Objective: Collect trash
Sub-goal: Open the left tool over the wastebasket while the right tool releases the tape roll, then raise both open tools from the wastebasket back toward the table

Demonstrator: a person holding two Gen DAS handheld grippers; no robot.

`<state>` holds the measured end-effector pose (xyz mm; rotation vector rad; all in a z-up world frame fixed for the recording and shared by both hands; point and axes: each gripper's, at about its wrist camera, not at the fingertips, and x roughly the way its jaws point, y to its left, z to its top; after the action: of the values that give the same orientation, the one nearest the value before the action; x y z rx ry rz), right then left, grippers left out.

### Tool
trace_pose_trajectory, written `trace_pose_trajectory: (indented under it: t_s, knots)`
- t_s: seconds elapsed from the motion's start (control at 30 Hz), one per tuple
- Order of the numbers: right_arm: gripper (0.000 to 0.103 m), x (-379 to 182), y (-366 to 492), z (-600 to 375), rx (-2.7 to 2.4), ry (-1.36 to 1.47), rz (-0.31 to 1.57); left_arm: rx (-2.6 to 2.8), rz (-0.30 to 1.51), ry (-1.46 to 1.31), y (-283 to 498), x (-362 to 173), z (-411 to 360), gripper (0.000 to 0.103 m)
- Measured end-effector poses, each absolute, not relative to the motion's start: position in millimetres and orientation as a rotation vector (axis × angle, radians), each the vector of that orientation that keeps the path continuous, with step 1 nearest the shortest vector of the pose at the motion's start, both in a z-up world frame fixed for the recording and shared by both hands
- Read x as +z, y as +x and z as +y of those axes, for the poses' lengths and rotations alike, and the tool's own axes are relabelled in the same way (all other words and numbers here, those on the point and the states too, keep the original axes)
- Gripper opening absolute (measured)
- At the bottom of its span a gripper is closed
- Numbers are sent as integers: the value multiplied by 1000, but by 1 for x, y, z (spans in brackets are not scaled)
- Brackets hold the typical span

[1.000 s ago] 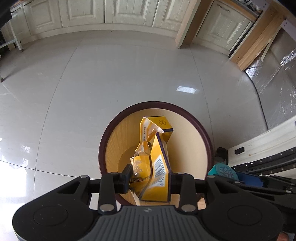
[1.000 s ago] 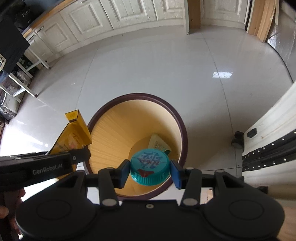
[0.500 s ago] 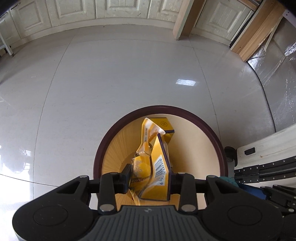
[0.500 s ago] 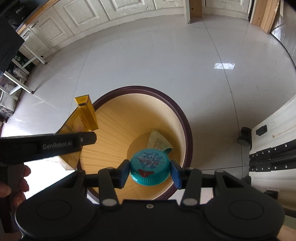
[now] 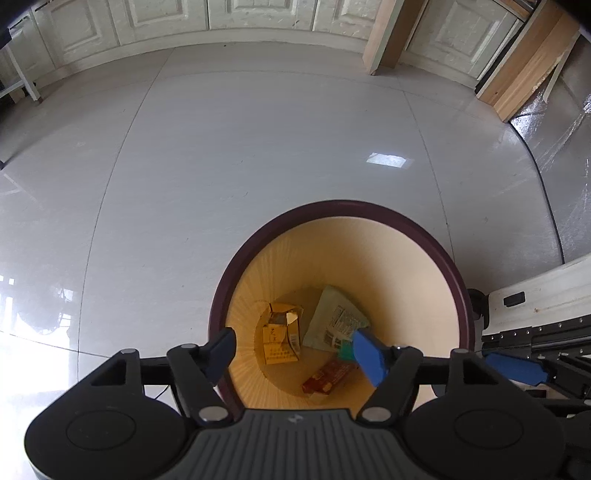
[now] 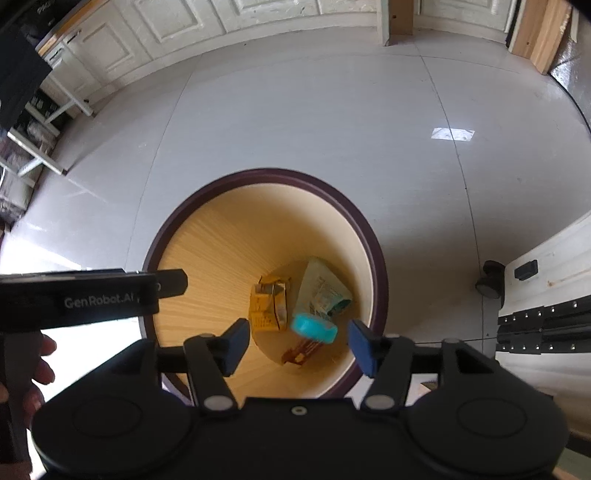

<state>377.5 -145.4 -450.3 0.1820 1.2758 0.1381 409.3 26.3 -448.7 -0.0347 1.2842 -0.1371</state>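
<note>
Release step: both grippers hang over the bin (image 5: 456, 280), jaws just opened. Left gripper (image 5: 295, 352) is spread and empty; its yellow pack (image 5: 280, 338) lies on the bin bottom, lower centre. Right gripper (image 6: 297, 341) is spread too, the teal cap (image 6: 314, 326) blurred, loose between its jaws, apparently dropping. Next, probably lift clear and seek more trash.

Open floor ahead, bin mouth free

The tiled floor (image 5: 258, 155) lies bare up to the cabinets (image 5: 258, 14). The bin (image 6: 365, 236) gapes unblocked, with a yellow box (image 5: 280, 339), a wrapper (image 5: 332, 321) and a falling teal cap (image 6: 314, 328) inside. A white frame (image 5: 535, 299) crowds its right.
</note>
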Motion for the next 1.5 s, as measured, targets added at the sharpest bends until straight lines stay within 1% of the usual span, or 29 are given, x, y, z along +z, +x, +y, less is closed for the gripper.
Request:
trace_pose_trajectory:
  t_s: [0.3,0.6,0.77,0.9,0.97,1.07,1.3,1.33,1.5]
  knots:
    - [66,-448,369,-141,156,94,1289,-115,1313,-46,395,-453,35,80]
    - [71,-439,365,-144,136,77,1278,-86,1324,-41,383,-445,48,90]
    - [79,-429,361,-143,122,63,1261,-69,1325,-41,374,-436,55,96]
    - [81,-421,357,-145,92,44,1254,-60,1332,-44,363,-428,62,100]
    - [85,-416,353,-146,83,34,1247,-52,1326,-47,357,-421,65,102]
    - [92,-406,348,-146,73,26,1232,-41,1316,-51,348,-412,69,103]
    - [100,-384,333,-149,47,11,1189,-33,1282,-71,327,-386,75,103]
    - [102,-381,330,-149,45,8,1183,-33,1277,-67,324,-382,75,103]
    - [103,-365,316,-150,32,3,1159,-24,1252,-48,305,-362,76,103]
